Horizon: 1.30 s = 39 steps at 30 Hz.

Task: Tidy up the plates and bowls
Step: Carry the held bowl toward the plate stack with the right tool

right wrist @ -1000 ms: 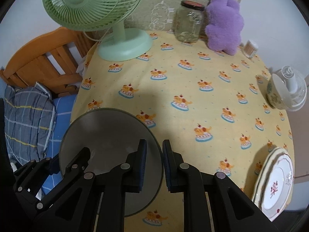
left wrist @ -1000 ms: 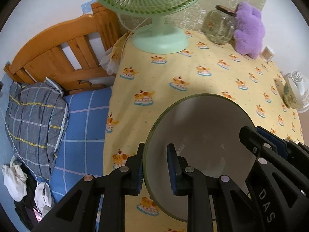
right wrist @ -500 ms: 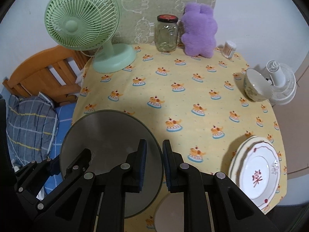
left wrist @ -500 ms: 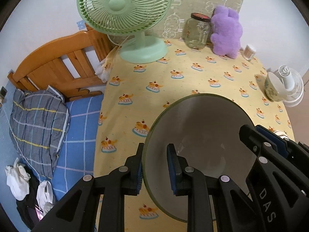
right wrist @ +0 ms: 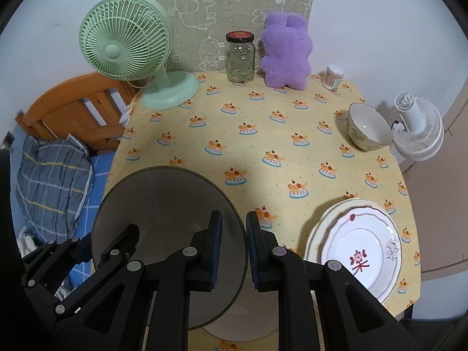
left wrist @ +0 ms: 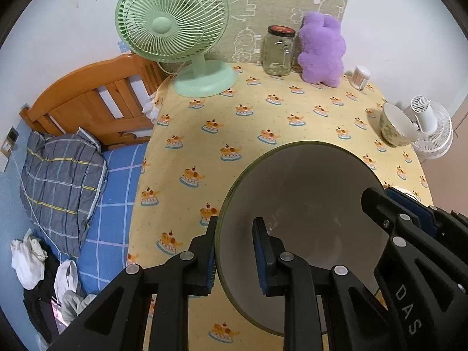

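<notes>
Both grippers, left and right, clamped, angled downward.

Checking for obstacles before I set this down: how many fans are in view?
2. A green fan stands on the table's back left corner; a small white fan sits past its right edge. No others show.

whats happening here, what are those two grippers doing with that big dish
A person is working two handheld grippers, and both are clamped on the rim of one large grey bowl: the left gripper on one side, the right gripper on the opposite side. The bowl is held above the yellow tablecloth. On the table, a stack of white plates sits at the near right, and a smaller patterned bowl stands further back beside a white fan. Another pale dish shows just beneath the held bowl.
</notes>
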{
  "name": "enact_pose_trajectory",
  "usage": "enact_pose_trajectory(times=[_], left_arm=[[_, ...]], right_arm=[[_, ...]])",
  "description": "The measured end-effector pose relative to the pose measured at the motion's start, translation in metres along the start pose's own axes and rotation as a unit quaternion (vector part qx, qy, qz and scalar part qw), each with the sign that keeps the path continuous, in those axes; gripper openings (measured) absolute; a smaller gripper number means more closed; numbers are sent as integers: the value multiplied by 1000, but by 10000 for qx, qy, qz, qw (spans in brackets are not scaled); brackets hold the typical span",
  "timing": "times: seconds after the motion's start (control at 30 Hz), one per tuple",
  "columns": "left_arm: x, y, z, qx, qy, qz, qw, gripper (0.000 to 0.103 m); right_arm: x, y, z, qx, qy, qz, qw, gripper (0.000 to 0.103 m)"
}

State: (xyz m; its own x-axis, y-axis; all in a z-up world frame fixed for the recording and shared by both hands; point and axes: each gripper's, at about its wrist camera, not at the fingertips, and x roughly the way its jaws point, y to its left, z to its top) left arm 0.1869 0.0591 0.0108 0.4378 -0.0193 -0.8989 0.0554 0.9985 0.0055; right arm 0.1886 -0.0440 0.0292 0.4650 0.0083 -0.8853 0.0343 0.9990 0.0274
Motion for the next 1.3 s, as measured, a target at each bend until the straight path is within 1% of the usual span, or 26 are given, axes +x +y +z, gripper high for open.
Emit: enact_pose_trajectory(times=[0.43,0.63,0.93,1.17,1.3], left_arm=[[-7,-38,-21,28,135,12,9999,19],[-4,-45,-32,50,298,-36,9995,19],[13,-54,-44,75,659,-142,9977,20],[30,-56,-50,149,909,-143,9956,20],[36,-55,-51,266,954,-73,9951,19]], right_arm=[[-10,-37,-21,-302,163,138,9993,20],[-3,-46,-29,-412,400,162,9982,20],[14,-53,-42,-420,737,58,9964,20],[26,-50,-47,-502,940,-45,9943,20],[34,-49,-50,-428,1075,-78,9933,20]])
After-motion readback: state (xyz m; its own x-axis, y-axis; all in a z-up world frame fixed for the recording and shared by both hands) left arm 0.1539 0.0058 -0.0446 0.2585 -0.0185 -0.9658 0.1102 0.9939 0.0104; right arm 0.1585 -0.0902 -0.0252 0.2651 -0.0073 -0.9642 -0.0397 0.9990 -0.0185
